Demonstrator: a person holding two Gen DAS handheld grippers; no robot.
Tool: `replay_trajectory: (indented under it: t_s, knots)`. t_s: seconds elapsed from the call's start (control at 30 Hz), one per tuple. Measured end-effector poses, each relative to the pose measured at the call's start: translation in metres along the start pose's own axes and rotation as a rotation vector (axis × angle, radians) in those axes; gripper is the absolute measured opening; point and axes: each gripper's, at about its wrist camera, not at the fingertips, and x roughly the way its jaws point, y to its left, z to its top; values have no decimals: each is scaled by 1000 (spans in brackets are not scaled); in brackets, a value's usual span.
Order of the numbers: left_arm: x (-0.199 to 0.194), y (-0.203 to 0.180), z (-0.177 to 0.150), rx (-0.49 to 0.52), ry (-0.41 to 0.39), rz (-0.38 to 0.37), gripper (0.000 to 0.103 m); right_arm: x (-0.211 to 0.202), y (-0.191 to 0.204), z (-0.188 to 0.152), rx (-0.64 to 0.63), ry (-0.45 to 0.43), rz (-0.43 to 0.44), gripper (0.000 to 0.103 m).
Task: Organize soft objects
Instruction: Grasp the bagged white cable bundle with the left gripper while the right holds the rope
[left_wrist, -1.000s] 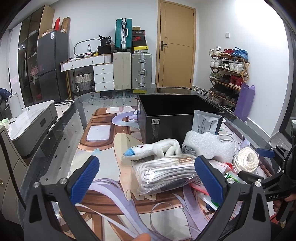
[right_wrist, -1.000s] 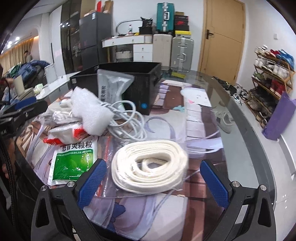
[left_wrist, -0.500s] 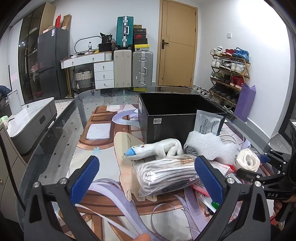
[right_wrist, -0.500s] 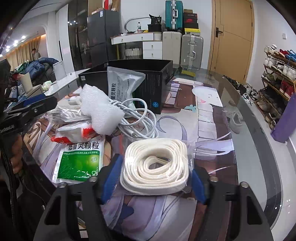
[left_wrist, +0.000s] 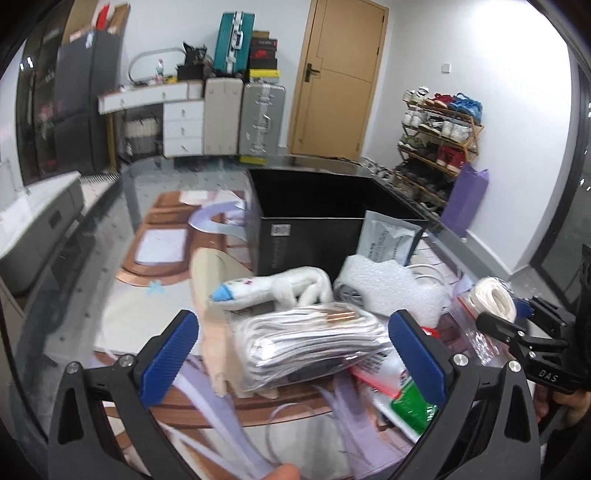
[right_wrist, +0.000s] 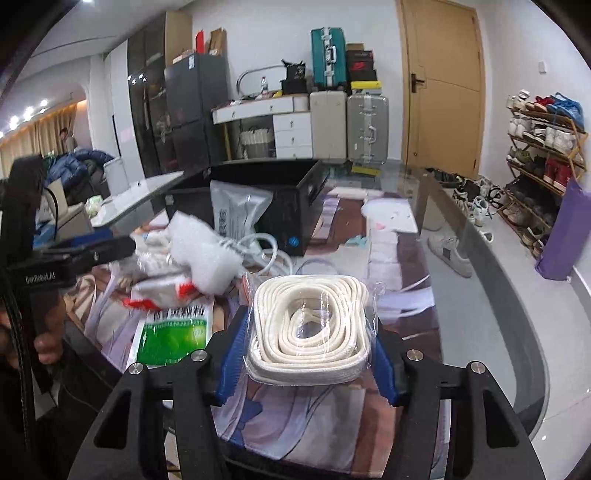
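The left wrist view looks forward between its own tool's fingers, low over the near edge of the surface (left_wrist: 110, 295), facing the box (left_wrist: 332, 229) and the door (left_wrist: 340, 77). The right wrist view sits close above the coil (right_wrist: 310, 332), facing the same way from further right. Both share the box (right_wrist: 258, 199), foam (left_wrist: 391, 288) (right_wrist: 203, 254), door (right_wrist: 439, 81) and shoe rack (left_wrist: 439, 136) (right_wrist: 543, 147).

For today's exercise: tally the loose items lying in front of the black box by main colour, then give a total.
White: 4, namely the plush toy, foam sheet, cable and bagged rope coil
Silver-grey: 2, namely the foil pouch and bagged bundle
Green: 1, the sachet
Total: 7
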Motion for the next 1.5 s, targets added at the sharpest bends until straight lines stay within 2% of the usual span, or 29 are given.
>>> replay_trajectory:
  t_s: [0.17,0.37,0.57,0.77,0.83,0.9,1.0,1.1,1.17,1.27,1.3,1.33,1.4,1.43,1.5]
  knots:
    - [14,-5,3,-8,65,-53,103,-5,-3,9,7,-24,3,59]
    - [30,-15,2,39,126,-32,103,-2,-4,15,9,-27,11,59]
    - [32,-16,2,57,139,-22,102,4,-7,18,12,-19,12,59]
    - [26,-20,2,95,130,-27,84,8,-6,18,9,-16,14,59]
    - [21,-19,2,103,116,-37,70,7,-5,18,7,-18,15,59]
    - [18,-18,2,107,110,-52,62,8,-4,19,5,-21,16,59]
    - [15,-18,1,115,106,-54,60,6,0,19,-2,-24,20,59]
    - [11,-15,1,111,113,-60,60,4,2,21,-10,-33,21,59]
    - [9,-11,0,104,117,-39,60,2,3,21,-11,-35,19,59]
    - [3,-2,-2,58,113,-46,61,0,5,22,-15,-39,19,59]
    - [0,2,-1,38,112,-52,67,0,6,22,-17,-39,20,59]
    - [-2,6,-1,18,109,-53,79,0,8,21,-18,-39,21,59]
    - [-5,13,1,-1,106,-37,96,0,9,21,-21,-39,23,59]
    - [-7,15,1,3,104,-44,99,0,10,21,-21,-40,25,59]
    - [-4,17,0,12,110,-53,99,-1,11,21,-21,-41,27,59]
